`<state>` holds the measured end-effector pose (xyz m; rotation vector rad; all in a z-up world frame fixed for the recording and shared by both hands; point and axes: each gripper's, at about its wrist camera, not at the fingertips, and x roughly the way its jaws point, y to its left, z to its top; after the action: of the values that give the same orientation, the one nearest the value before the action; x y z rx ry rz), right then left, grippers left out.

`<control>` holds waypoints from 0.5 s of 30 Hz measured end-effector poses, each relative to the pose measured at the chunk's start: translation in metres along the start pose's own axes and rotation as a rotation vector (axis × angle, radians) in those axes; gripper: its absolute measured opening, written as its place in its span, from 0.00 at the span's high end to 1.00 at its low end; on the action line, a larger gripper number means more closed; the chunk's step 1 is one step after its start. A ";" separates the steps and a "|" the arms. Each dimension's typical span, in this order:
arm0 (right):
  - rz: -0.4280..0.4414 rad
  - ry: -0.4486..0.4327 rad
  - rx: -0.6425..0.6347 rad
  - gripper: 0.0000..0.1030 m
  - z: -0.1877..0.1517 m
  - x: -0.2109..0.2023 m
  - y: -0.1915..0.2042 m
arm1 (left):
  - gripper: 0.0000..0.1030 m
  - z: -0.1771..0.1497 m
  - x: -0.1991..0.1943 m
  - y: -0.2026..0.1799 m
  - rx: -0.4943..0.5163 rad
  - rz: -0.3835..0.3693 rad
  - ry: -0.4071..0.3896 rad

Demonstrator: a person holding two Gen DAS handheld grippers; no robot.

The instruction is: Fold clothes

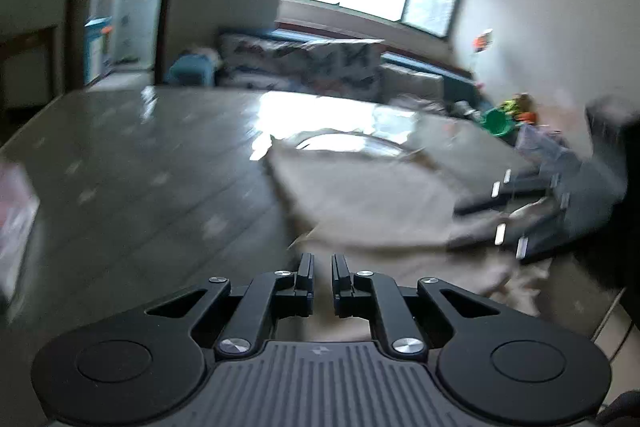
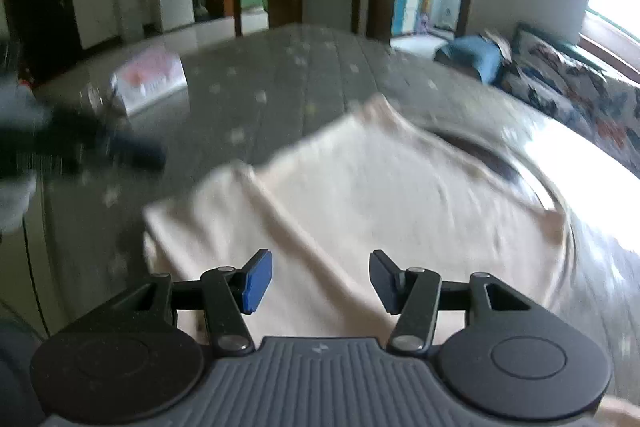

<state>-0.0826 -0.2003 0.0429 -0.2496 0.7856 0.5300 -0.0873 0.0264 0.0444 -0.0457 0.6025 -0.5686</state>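
Cream cotton garment [image 2: 360, 195] lies spread on the grey patterned tabletop [image 2: 280, 79], the right gripper [image 2: 320, 281] hovering over it with jaws parted and empty, the left gripper [image 1: 322, 273] nearly closed, holding nothing.

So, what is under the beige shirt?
The beige shirt lies on a grey table with pale spots. The table shows all around it; whatever else lies beneath the cloth is covered.
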 end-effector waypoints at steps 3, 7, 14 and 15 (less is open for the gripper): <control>-0.003 0.016 0.047 0.47 -0.021 -0.002 -0.002 | 0.89 0.006 0.024 -0.008 0.027 -0.047 0.014; -0.032 -0.023 0.112 0.47 -0.046 -0.019 -0.008 | 0.89 -0.001 0.060 -0.005 0.039 0.000 0.126; -0.179 -0.169 0.396 0.43 -0.098 -0.079 -0.055 | 0.86 0.003 0.049 -0.013 0.063 -0.021 0.096; -0.223 -0.179 0.456 0.43 -0.109 -0.086 -0.067 | 0.86 0.004 0.048 -0.017 0.075 -0.026 0.091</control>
<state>-0.1626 -0.3314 0.0322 0.1311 0.6735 0.1507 -0.0613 -0.0128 0.0261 0.0430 0.6697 -0.6204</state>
